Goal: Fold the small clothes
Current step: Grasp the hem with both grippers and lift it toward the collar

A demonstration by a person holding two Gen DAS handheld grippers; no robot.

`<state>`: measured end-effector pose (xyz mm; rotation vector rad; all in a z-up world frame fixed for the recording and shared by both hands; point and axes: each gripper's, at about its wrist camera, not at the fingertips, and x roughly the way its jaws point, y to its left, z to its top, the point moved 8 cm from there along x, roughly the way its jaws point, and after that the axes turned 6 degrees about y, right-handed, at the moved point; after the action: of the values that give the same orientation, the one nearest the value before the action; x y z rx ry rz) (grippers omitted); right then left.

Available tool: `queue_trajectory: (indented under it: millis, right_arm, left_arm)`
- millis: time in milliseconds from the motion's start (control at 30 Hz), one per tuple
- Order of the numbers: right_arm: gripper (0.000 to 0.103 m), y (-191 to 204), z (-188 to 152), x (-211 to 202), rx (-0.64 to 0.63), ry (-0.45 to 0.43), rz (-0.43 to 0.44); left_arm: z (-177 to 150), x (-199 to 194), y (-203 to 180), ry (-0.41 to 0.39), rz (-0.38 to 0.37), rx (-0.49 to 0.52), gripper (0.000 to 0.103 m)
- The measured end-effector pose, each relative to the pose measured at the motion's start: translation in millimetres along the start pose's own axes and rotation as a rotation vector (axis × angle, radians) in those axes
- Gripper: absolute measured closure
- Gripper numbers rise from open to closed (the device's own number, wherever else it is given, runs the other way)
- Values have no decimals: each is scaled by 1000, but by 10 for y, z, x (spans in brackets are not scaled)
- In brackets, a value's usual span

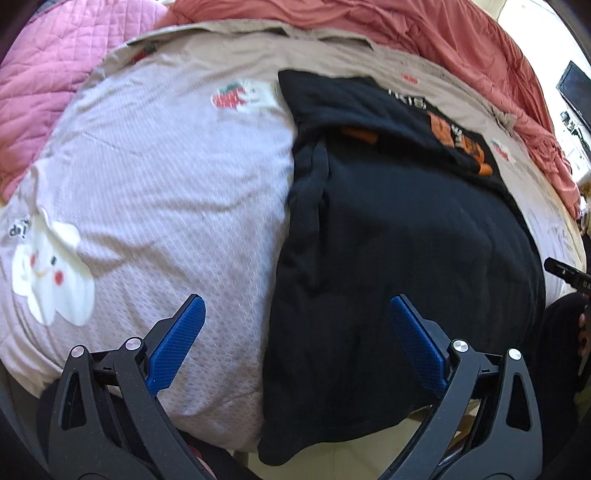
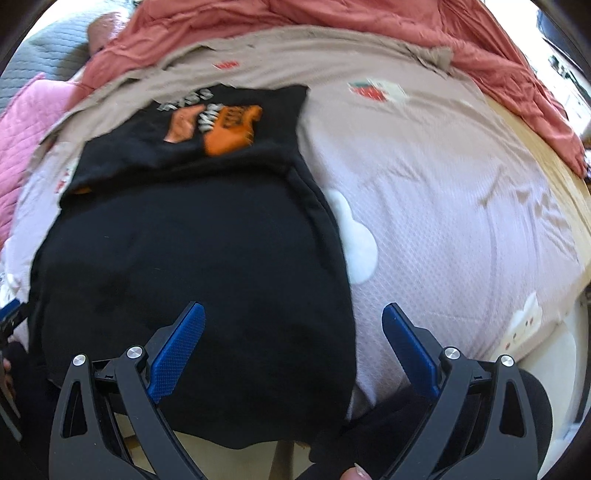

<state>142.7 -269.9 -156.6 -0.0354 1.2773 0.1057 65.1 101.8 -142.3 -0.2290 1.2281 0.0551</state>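
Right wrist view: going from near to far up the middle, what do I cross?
Open right claw → plain black garment → black shirt with orange print → beige strawberry-print sheet → red blanket.

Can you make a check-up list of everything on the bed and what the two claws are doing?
Surface: a bed sheet, pale lilac with strawberry and bunny prints, slightly wrinkled.
Job's things: a black T-shirt with an orange print lies on the sheet, its printed far end folded over the rest; its near edge hangs over the bed's front edge.
Clutter: a salmon blanket is bunched along the far side; a pink quilt lies at the far left.
Grippers: left claw open, above the shirt's left edge, holding nothing; right claw open, above the shirt's right edge, holding nothing.
Cables: nothing seen.
Surroundings: a dark screen stands at the far right; the rest is too blurred to tell.
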Motion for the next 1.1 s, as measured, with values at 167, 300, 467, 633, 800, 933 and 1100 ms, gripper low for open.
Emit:
queue_trajectory:
  millis: [167,300,467,633,800,933,1100]
  right_arm:
    - [7,-170,-66,234,77,91,10]
    - [53,-146,-77,255,90,98,84]
    - [76,-29,-48,123,61,50,157]
    - [73,-113,-61,182,105,78,152]
    - [55,-189,-95,349,158,140,147]
    - [77,-138,-68,293,154,117,203]
    - [91,-37,-7,18,110,23,309]
  left_arm:
    - [-42,99,-33,10,-4,17,12]
    - [-32,100,-50,4,-18,20,44]
    - [-18,22,-92,-15,-81,15,95]
    - [-40,74,-85,7,-99,0,92]
    - [-57,118,-59,18,-105,-16,83]
    - [-39,137,-56,15,-117,-20,91]
    - [-13,46,-101,-17,-131,-7,99]
